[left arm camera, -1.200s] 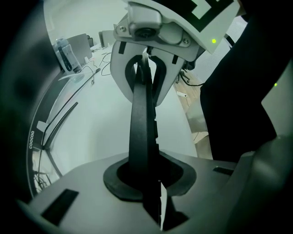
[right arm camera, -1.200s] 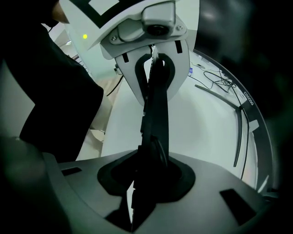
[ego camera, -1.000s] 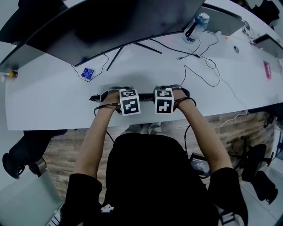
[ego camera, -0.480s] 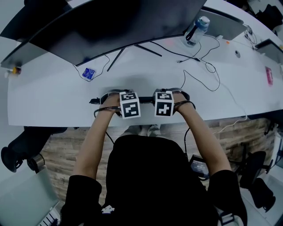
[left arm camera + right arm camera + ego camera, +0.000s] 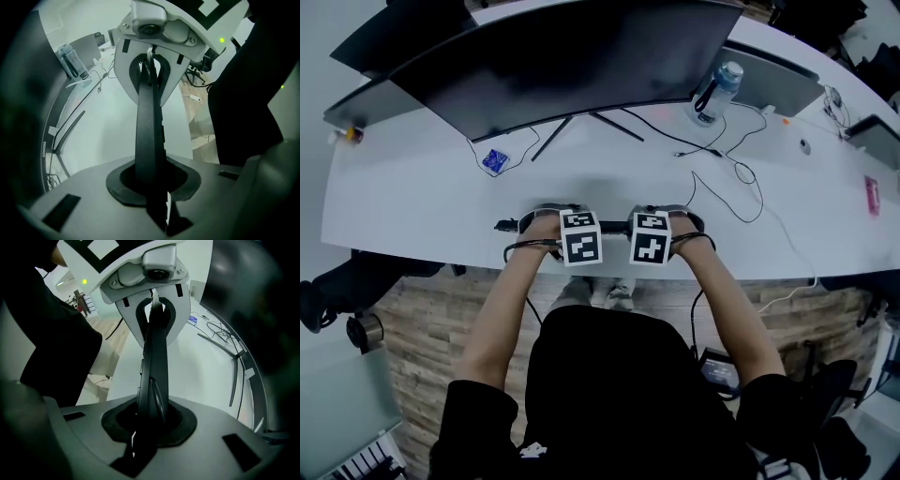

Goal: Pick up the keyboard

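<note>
The left gripper (image 5: 152,183) and the right gripper (image 5: 149,420) have come back toward the near edge of the desk (image 5: 422,211) and up a little. Each one squeezes one end of the black keyboard (image 5: 614,226). The right one's jaws have just been closing on it. The keyboard stands on its thin edge and runs from one gripper to the other. Past them is the white desk, then a big dark monitor (image 5: 572,56). A water bottle (image 5: 718,82) stands far beyond the right gripper.

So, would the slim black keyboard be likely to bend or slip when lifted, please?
Probably stiff: the slim black keyboard looks straight along its whole length. Likely light, being so thin. Its smooth narrow edges might slip.
</note>
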Demonstrator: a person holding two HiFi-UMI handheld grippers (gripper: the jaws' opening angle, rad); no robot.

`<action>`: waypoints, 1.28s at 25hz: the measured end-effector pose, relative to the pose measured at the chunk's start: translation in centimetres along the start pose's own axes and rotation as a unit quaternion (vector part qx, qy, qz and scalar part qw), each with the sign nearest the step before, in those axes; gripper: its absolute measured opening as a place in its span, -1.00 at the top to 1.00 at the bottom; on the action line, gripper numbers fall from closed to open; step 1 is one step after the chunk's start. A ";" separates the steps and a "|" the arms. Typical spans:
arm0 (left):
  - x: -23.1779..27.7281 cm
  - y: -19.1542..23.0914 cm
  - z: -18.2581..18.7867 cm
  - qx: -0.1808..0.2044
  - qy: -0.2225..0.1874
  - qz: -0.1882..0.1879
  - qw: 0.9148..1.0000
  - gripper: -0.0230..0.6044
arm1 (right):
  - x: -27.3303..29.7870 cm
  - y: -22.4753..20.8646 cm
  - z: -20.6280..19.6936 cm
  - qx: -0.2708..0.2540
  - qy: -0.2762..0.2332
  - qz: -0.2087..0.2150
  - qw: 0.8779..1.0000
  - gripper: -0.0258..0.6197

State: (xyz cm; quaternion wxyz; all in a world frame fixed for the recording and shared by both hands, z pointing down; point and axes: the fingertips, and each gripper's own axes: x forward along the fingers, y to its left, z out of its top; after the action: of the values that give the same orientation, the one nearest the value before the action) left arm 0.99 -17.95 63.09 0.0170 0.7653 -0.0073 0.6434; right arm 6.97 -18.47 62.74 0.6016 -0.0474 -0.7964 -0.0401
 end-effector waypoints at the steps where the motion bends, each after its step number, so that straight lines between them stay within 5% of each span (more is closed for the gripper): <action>1: 0.0 -0.2 0.2 -0.004 0.001 0.002 1.000 0.69 | -0.1 0.1 -0.1 -0.005 0.001 -0.001 1.000 0.70; 18: -1.3 -2.9 -0.3 -0.031 0.010 0.016 0.999 0.69 | -1.1 2.3 1.1 -0.040 0.009 -0.013 0.999 0.70; 32: -4.1 -7.4 -4.5 -0.023 0.002 0.032 0.999 0.69 | -1.9 6.1 6.5 -0.045 0.020 -0.031 0.998 0.70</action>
State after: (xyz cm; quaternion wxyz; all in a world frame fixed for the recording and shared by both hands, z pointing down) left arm -3.89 -10.47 59.68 0.0144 0.7629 -0.0465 0.6447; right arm 2.03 -11.66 59.15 0.6133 -0.0494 -0.7825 -0.0955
